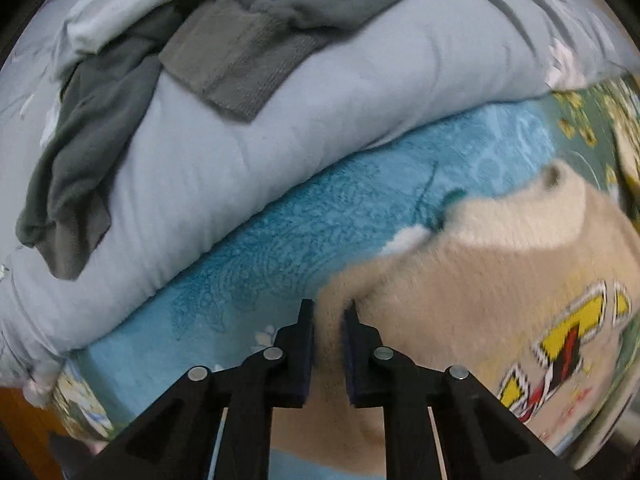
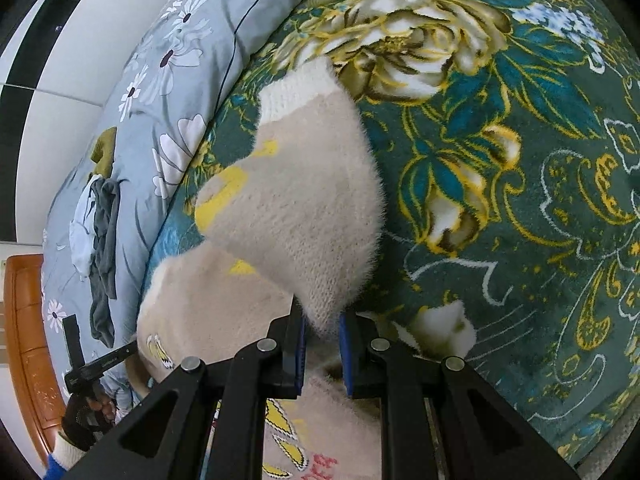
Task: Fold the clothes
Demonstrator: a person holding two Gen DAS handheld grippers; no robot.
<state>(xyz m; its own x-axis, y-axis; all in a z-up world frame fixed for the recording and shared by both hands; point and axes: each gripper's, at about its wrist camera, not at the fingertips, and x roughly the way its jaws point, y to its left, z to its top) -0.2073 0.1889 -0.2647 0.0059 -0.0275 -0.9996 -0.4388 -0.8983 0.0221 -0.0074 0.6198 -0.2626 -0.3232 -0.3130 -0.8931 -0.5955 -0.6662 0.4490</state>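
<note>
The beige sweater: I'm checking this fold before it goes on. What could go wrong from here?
The right tongs pinch only a fluffy edge of the beige sweater; it may slip out mid-fold. The left tongs also grip just a thin fold, so pulling could stretch the knit. The quilt lies close and could snag the sweater.

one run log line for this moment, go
task: fold clothes | left gripper: shut on fuzzy beige sweater | right gripper: shut on sweater sleeve | surface: green floral blanket

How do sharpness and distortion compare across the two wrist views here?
Left wrist view: motion blur smears the beige sweater and quilt, while the left gripper stays crisp. Right wrist view: sharp throughout, sweater knit legible. Both bow strongly, with dark fisheye corners.
</note>
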